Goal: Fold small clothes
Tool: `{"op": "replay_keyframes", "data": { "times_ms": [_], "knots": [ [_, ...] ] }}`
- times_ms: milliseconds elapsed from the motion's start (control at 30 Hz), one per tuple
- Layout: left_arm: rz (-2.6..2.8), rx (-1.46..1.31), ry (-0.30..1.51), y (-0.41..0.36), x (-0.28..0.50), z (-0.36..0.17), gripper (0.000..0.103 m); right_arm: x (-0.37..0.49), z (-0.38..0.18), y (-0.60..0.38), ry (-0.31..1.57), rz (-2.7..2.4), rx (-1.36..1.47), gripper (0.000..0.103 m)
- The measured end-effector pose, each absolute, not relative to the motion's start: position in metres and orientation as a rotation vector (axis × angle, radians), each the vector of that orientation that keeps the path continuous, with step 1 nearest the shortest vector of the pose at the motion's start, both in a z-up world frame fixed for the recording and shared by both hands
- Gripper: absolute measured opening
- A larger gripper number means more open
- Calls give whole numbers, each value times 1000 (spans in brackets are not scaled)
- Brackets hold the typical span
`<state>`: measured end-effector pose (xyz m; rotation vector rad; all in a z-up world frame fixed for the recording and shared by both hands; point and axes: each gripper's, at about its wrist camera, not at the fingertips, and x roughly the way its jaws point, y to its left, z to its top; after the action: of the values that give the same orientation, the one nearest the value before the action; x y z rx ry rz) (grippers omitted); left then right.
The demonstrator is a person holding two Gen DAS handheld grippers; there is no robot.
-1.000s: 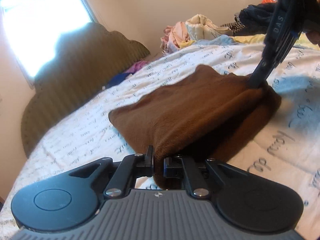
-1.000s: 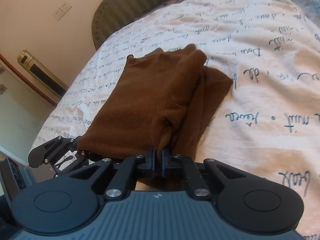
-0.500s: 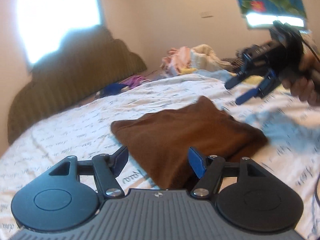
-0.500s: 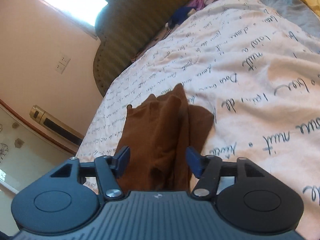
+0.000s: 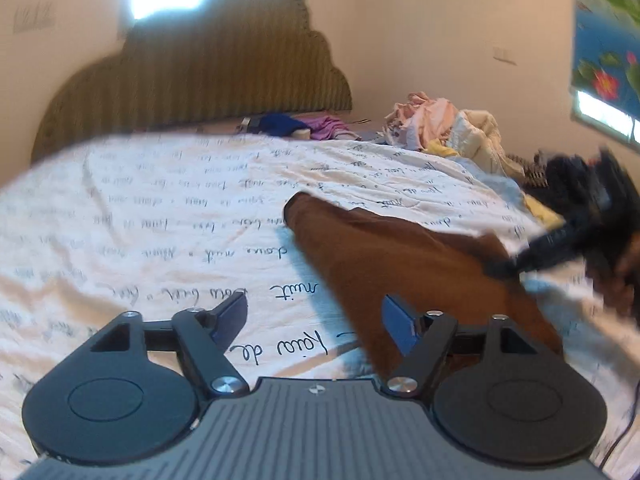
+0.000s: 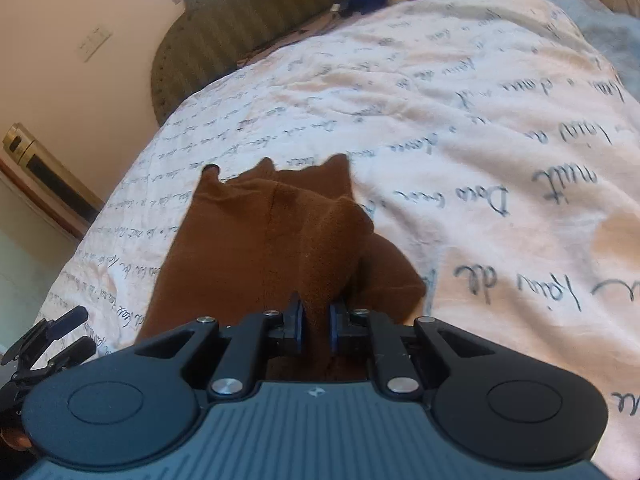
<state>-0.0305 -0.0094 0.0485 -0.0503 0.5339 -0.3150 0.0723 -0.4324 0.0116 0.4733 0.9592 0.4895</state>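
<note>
A: What are we dealing with?

B: A brown, fleecy, already doubled-over small garment [image 6: 256,248], lying on the white bedspread printed with dark handwriting [image 6: 500,128]. It looks soft and limp, thick enough to bunch, and light. It should drape from wherever it is pinched and offer no stiffness to push against.

A: Who has hold of it?

B: The right gripper [image 6: 316,326]. Its fingers are closing, and a raised ridge at the garment's near edge stands between the blue pads, which look pressed on it. In the left wrist view that same gripper [image 5: 504,268] is a blurred dark shape at the garment's far right edge.

A: And the other one?

B: The left gripper [image 5: 316,320] has its fingers apart and opening, nothing between them. It hangs just beside the garment, on the garment's left side as that camera sees it.

A: Where would you take hold?

B: I'd judge an edge or corner through all layers, because a pinch on the top layer alone would peel the fold open. The fuzzy pile should give good grip, so slipping seems unlikely.

A: Anything around it?

B: Beyond the garment, a striped olive scalloped headboard [image 5: 200,76]; to the garment's far right, a heap of pale pink and cream clothes [image 5: 444,124].
</note>
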Motion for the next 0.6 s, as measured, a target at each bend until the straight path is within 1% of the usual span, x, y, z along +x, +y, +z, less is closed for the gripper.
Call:
{"op": "replay_keyframes", "data": {
  "times_ms": [33,100,133,167,233,300,467,500,533,567,600],
  "knots": [
    [-323,-99,557,-7,-18,47,74,70,9,-435,950,497,512,17],
    [-349,-195,615,-3,10,42,74,68,14,-440,945,500,581,34],
    [-361,-253,667,-2,27,38,74,67,22,-444,903,503,608,51],
    [-376,-318,724,-1,44,31,73,63,31,-451,835,494,621,72],
    [-380,-448,819,0,75,15,70,65,43,-463,735,450,606,88],
    [-375,-517,875,-3,99,4,71,84,40,-466,777,425,599,88],
    [-435,-604,922,-13,139,-4,74,120,10,-436,931,480,529,88],
    [-435,-611,931,-16,144,-4,69,123,5,-428,948,509,523,88],
    [-436,-600,930,-18,147,-3,53,125,2,-421,957,531,509,85],
    [-432,-563,936,-22,149,-2,11,124,-1,-411,975,543,465,54],
    [-414,-524,928,-24,148,0,13,125,-2,-406,989,560,458,33]
  ]
}}
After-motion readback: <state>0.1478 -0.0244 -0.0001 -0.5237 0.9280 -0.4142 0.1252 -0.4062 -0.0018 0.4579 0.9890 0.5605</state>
